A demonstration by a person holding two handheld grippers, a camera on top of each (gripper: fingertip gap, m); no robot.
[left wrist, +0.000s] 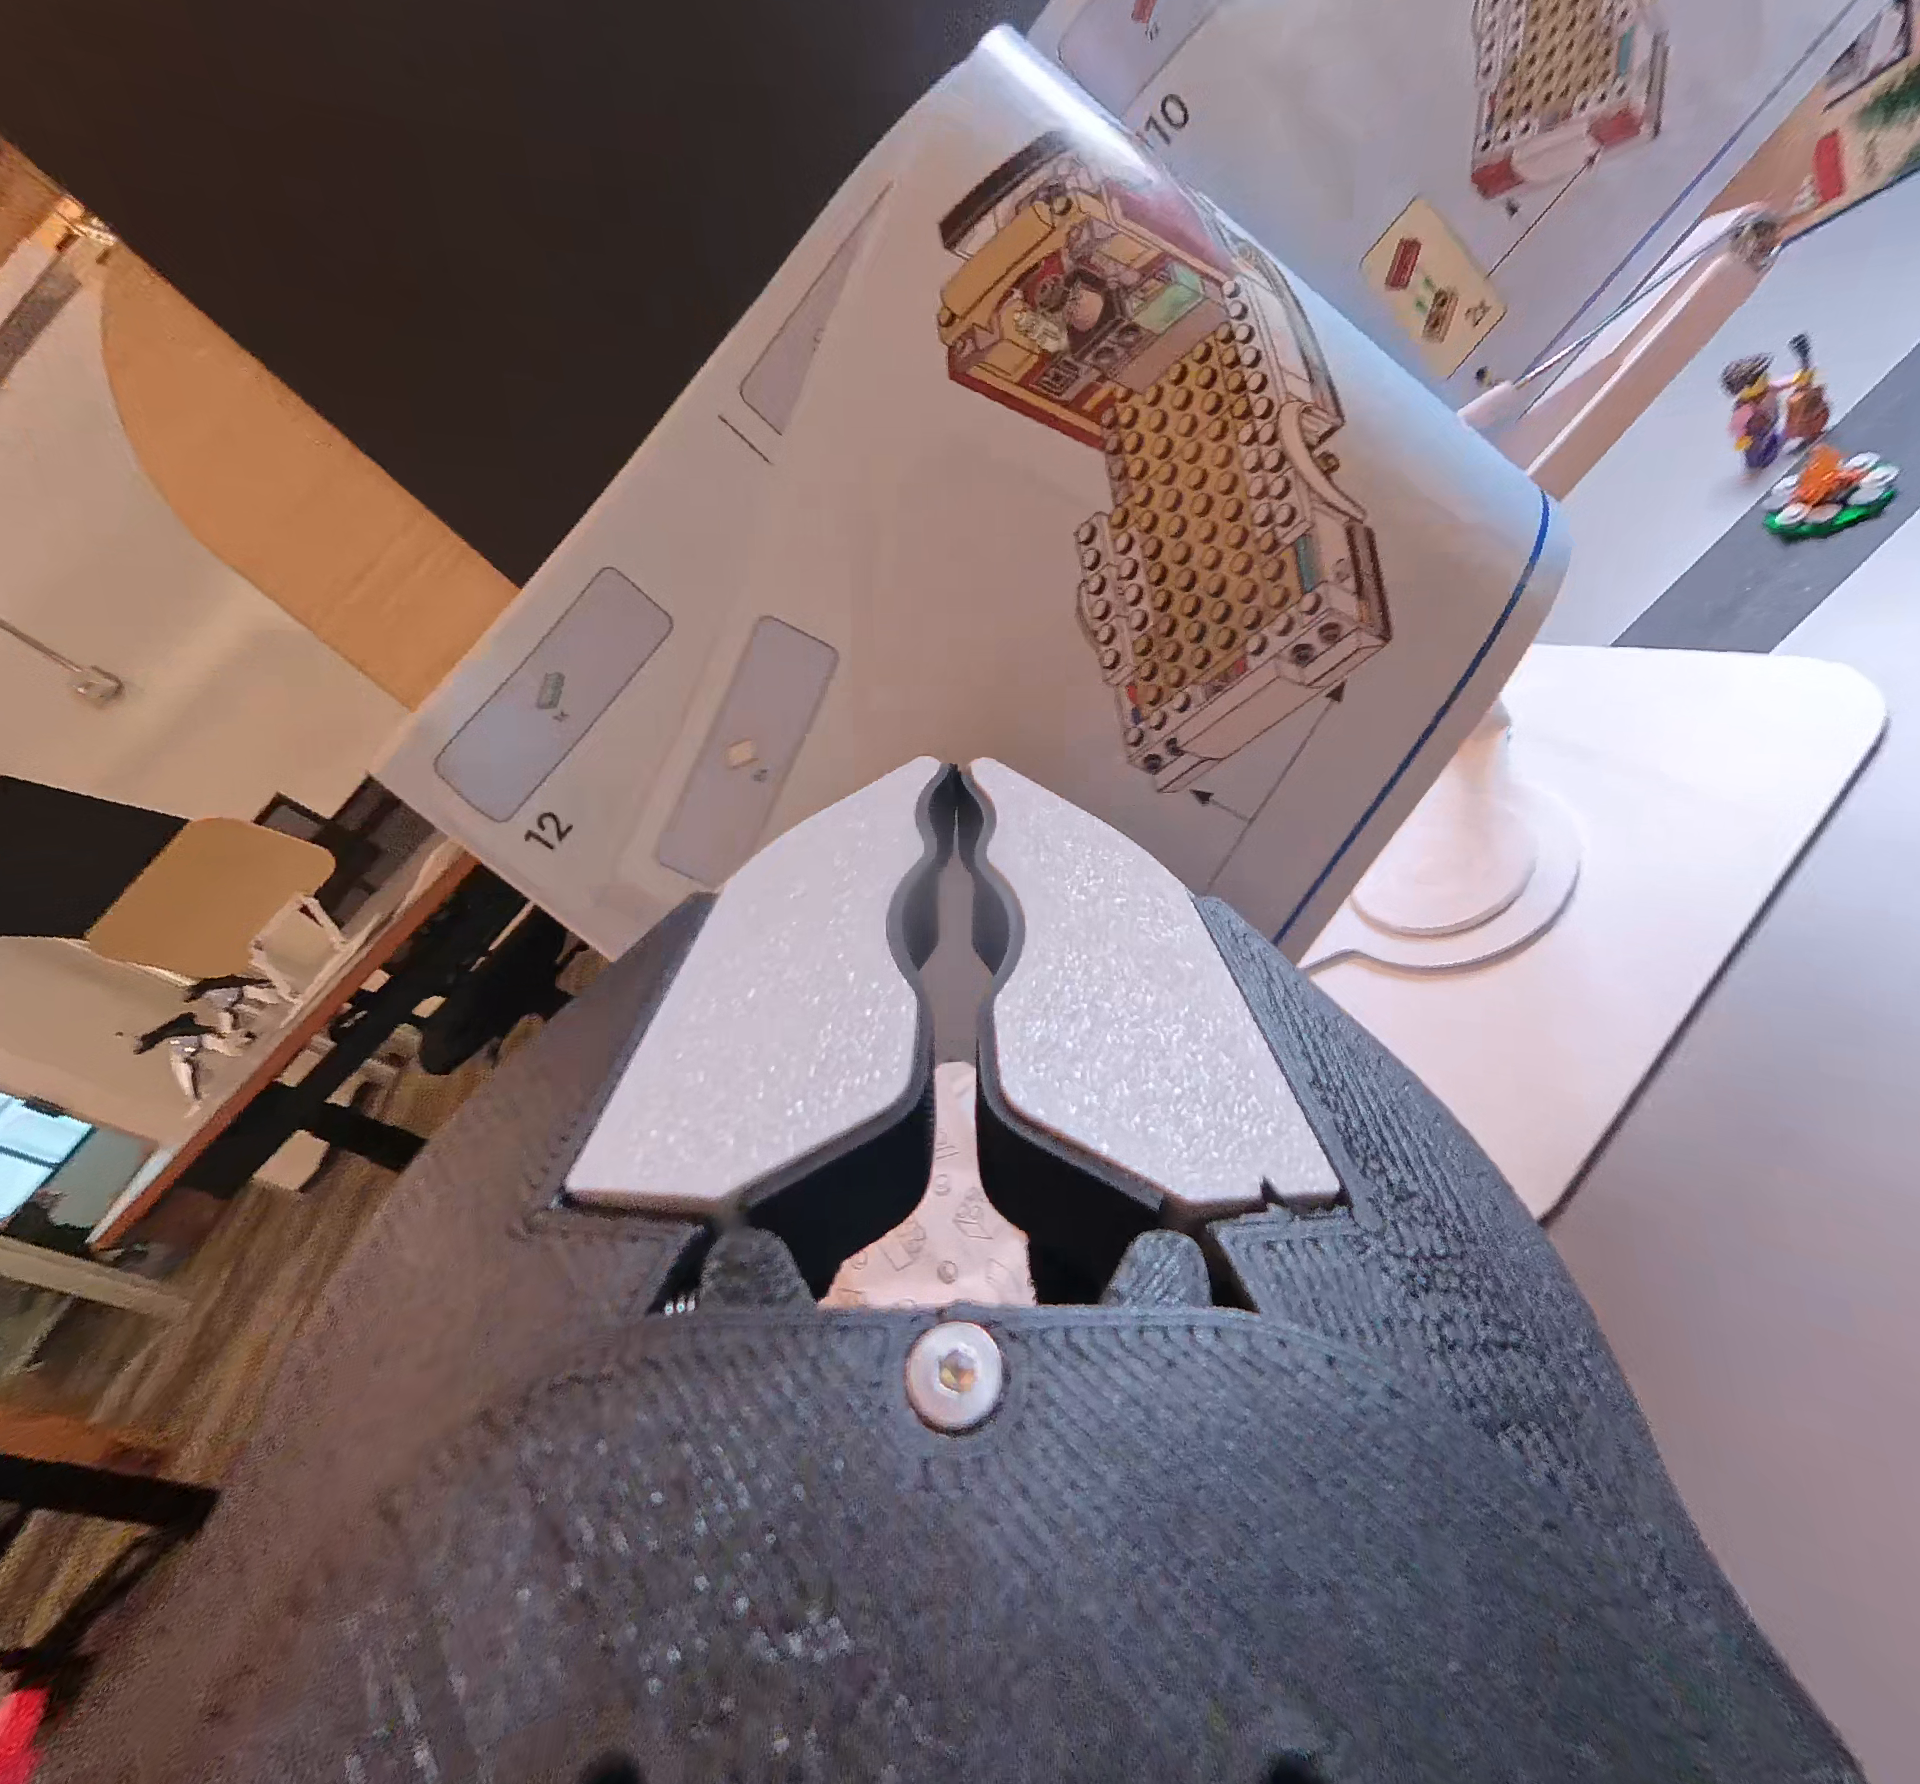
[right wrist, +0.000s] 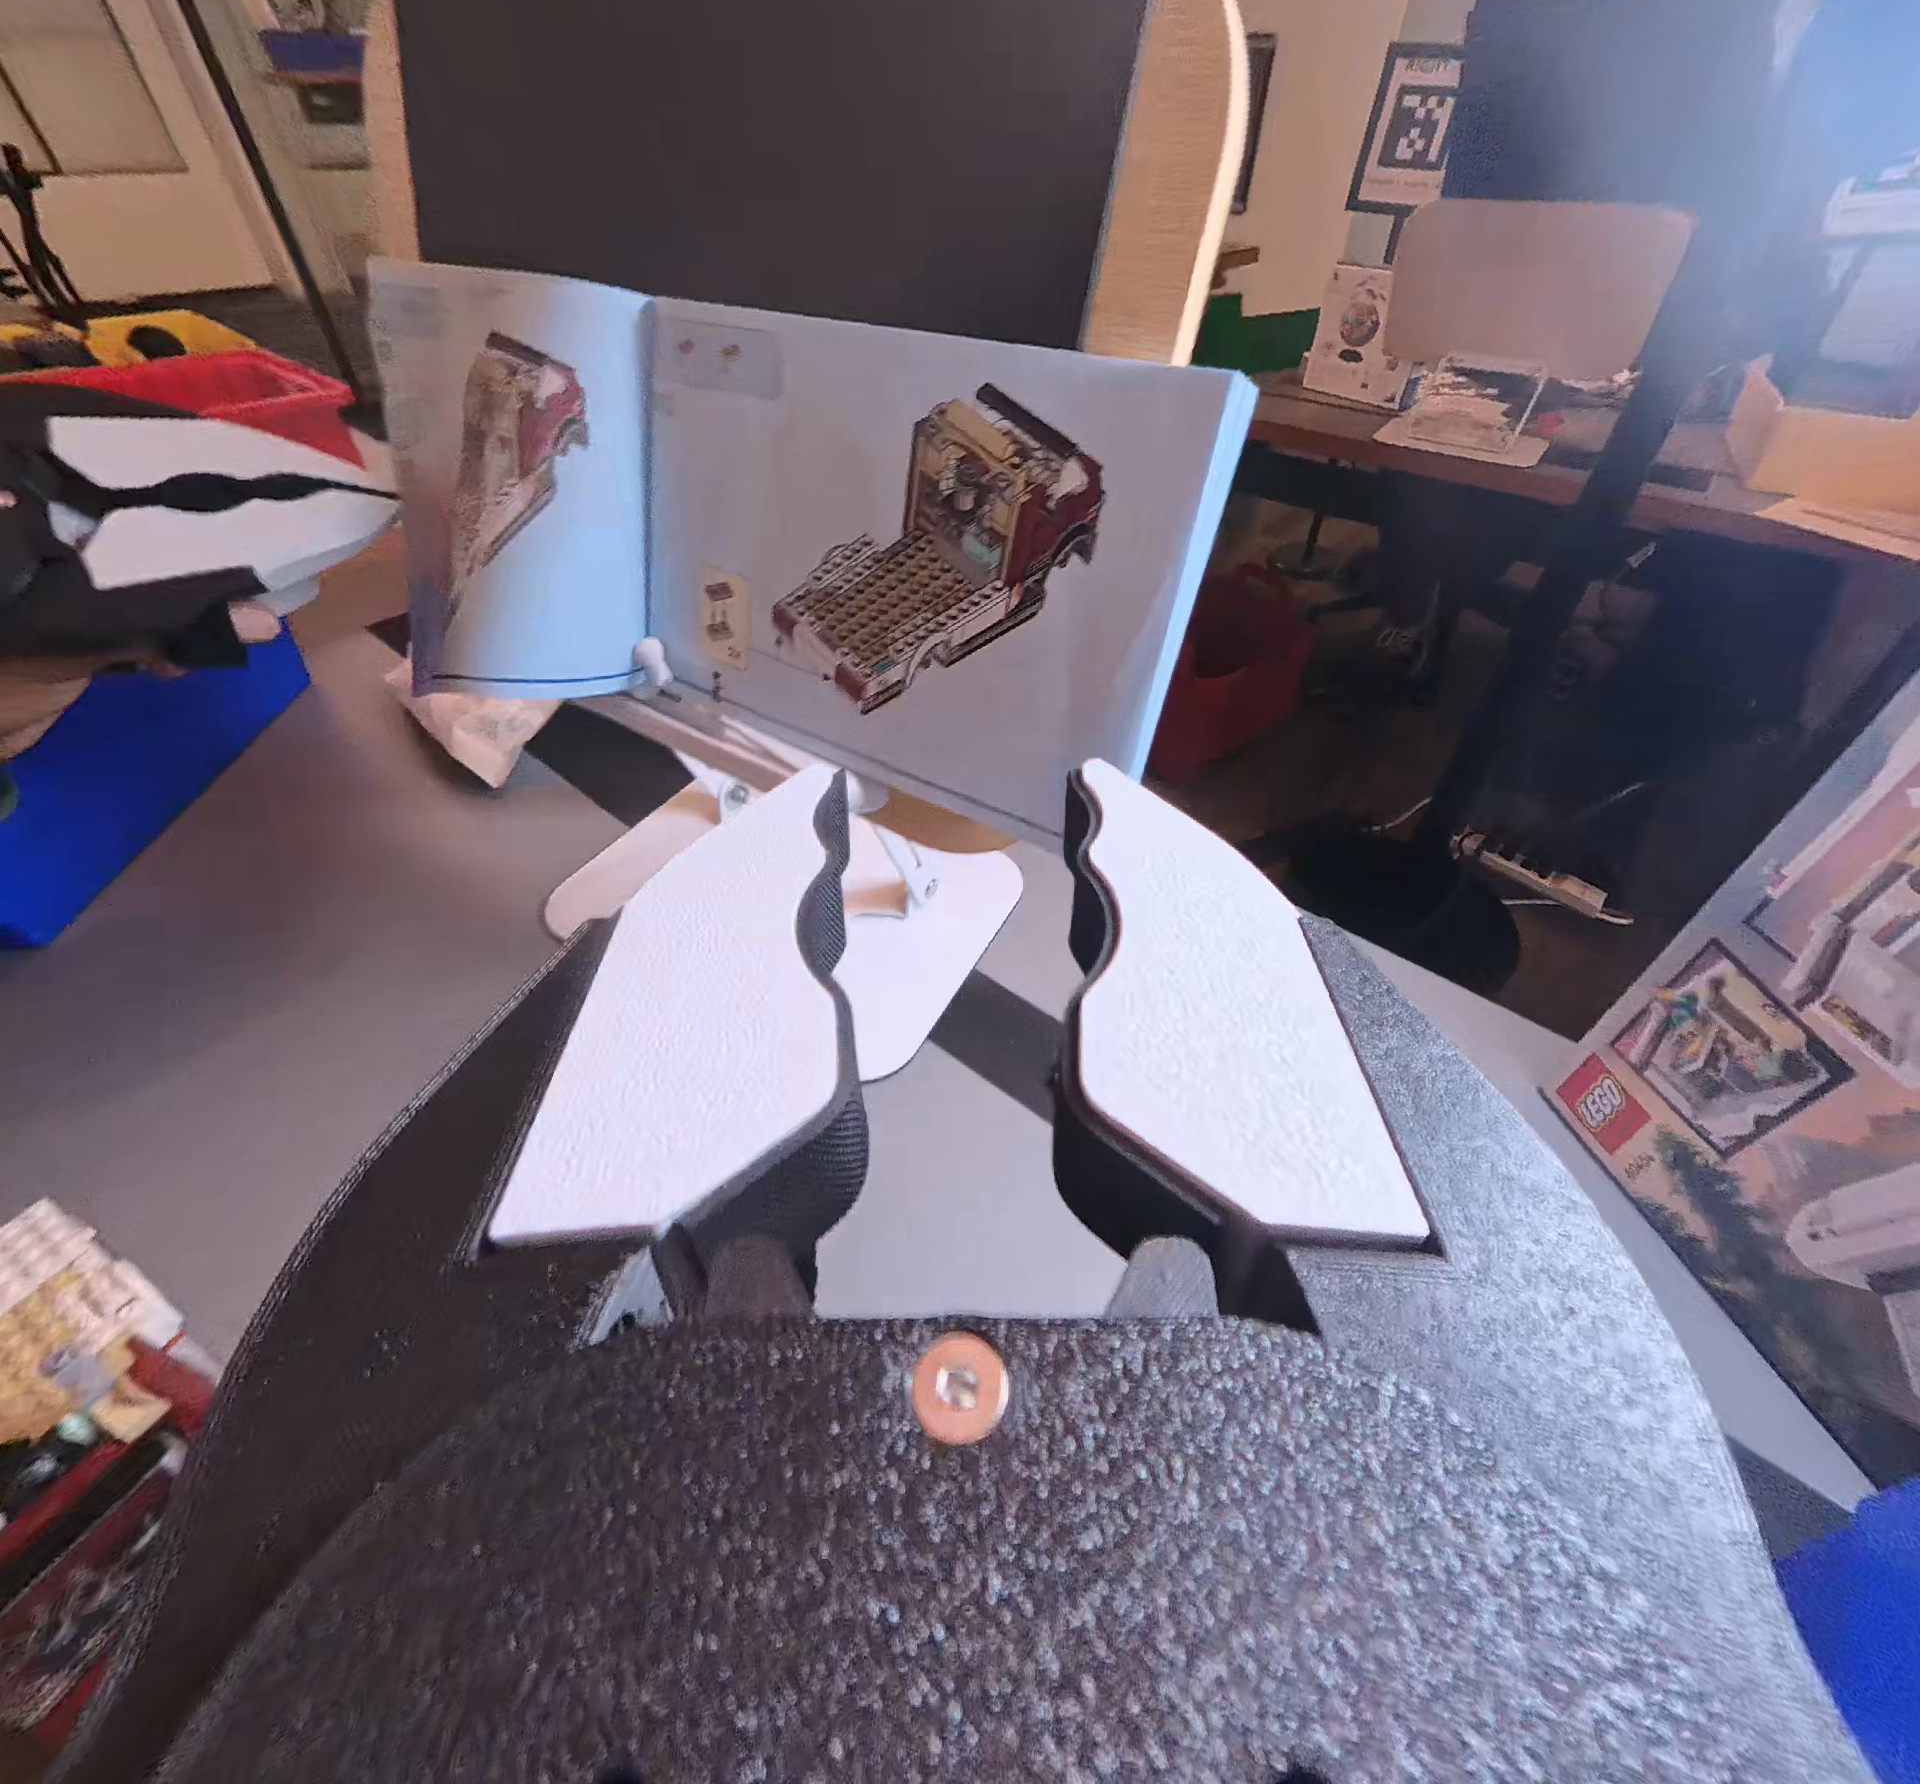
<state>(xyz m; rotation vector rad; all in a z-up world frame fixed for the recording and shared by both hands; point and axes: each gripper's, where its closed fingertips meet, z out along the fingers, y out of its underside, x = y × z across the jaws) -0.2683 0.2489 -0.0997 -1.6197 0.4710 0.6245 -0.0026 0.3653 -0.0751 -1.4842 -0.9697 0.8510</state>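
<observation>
An open instruction booklet point(right wrist: 935, 529) stands on a white stand point(right wrist: 935, 924) on the grey table point(right wrist: 260, 955). Its left page point(right wrist: 530, 487) is lifted and curls forward. It fills the middle of the left wrist view point(left wrist: 883, 508). My left gripper point(left wrist: 958, 776) is shut, with its tips against this curled page near the outer edge. I see no paper between the pads. It also shows in the right wrist view point(right wrist: 387, 498), at the page's left edge. My right gripper point(right wrist: 956, 799) is open and empty, in the air in front of the stand's base.
Small brick figures point(left wrist: 1777, 409) and a campfire build point(left wrist: 1829, 498) stand on the table beyond the stand. A printed paper bag point(right wrist: 478, 726) lies under the curled page. A toy set box point(right wrist: 1766, 1059) stands at the right, a blue bin point(right wrist: 125, 778) at the left, and a dark panel point(right wrist: 779, 72) behind. Tip to tip, the grippers are about 30 centimeters apart. The left gripper is farther from the campfire build point(left wrist: 1829, 498), some 35 centimeters, than the right, some 25 centimeters.
</observation>
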